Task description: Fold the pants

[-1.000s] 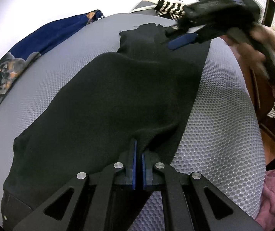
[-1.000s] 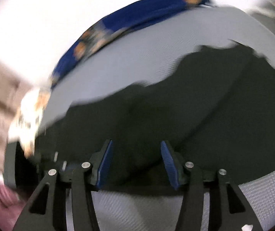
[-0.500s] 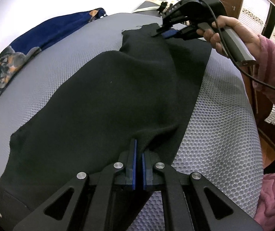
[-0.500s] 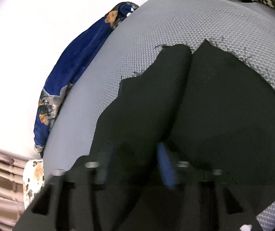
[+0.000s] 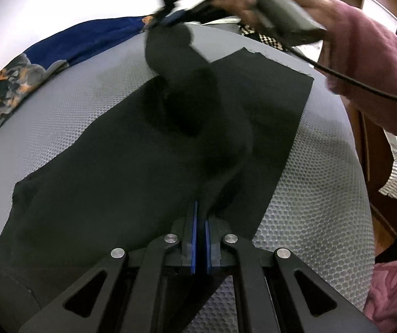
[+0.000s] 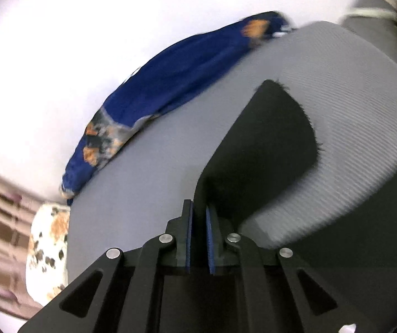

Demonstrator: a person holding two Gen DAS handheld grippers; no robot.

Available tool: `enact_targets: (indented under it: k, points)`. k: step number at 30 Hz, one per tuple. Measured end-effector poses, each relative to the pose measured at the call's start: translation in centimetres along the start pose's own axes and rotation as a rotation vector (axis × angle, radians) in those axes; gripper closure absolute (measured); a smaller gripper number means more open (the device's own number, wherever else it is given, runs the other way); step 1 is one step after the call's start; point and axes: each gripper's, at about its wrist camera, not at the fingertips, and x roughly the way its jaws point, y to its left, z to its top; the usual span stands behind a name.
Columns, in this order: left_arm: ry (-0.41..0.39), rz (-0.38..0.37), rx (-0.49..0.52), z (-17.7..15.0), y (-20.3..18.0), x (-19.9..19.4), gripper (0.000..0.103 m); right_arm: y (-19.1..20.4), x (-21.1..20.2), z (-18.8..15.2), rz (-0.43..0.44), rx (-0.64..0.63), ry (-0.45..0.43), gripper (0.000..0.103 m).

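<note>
The black soft fabric pants [image 5: 131,172] are spread on a grey honeycomb-mesh padded surface [image 5: 317,194], which looks like a bed or a cushion. The left hand-held gripper [image 5: 200,222] is clamped on a fold of the pants near the middle edge, with its blue pads together. The right hand-held gripper [image 6: 198,222] is closed on the end of one leg, and this leg is seen lifted above the grey surface.

A slip of the leg end from the right pads is judged possible, because only a thin edge of cloth seems to be taken. If the leg is carried too far or too fast, the part pinned by the left gripper could be dragged, and the fold would be laid crooked. The frayed hem could also be doubled under itself.

The right wrist view is blurred, so the depth of the grip cannot be told. The waist is cut off at the lower left of the left view. A blue patterned cloth [image 6: 170,83] lies at the far edge, apart from the pants
</note>
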Motion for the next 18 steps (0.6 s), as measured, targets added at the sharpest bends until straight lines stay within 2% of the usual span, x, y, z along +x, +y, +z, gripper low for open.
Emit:
enact_targets:
  k: [1, 2, 4, 8, 13, 15, 18]
  points:
    - [0.001, 0.002, -0.009, 0.0, 0.2, 0.0, 0.098, 0.7, 1.1, 0.3, 0.013, -0.014, 0.029, 0.081]
    - [0.002, 0.003, -0.023, 0.0, 0.4, 0.0, 0.098, 1.6, 2.6, 0.7, 0.037, -0.03, 0.065, 0.07]
    - [0.002, -0.005, -0.049, 0.0, 0.8, 0.0, 0.098, 2.3, 3.5, 1.0, 0.067, -0.046, 0.073, 0.064]
    - [0.007, -0.021, -0.074, 0.0, 1.2, 0.3, 0.098, 1.2, 2.3, 1.6, 0.092, -0.033, 0.043, 0.064]
    - [0.021, -0.047, -0.089, -0.3, 1.5, 0.9, 0.098, -4.1, 0.2, 2.6, 0.004, 0.073, 0.001, 0.064]
    - [0.024, -0.053, -0.092, -0.3, 1.5, 1.0, 0.098, -6.6, 0.3, 2.9, -0.032, 0.121, 0.009, 0.064]
    - [0.029, -0.053, -0.094, -0.3, 1.5, 1.1, 0.098, -9.1, 1.6, 3.1, -0.04, 0.176, 0.04, 0.064]
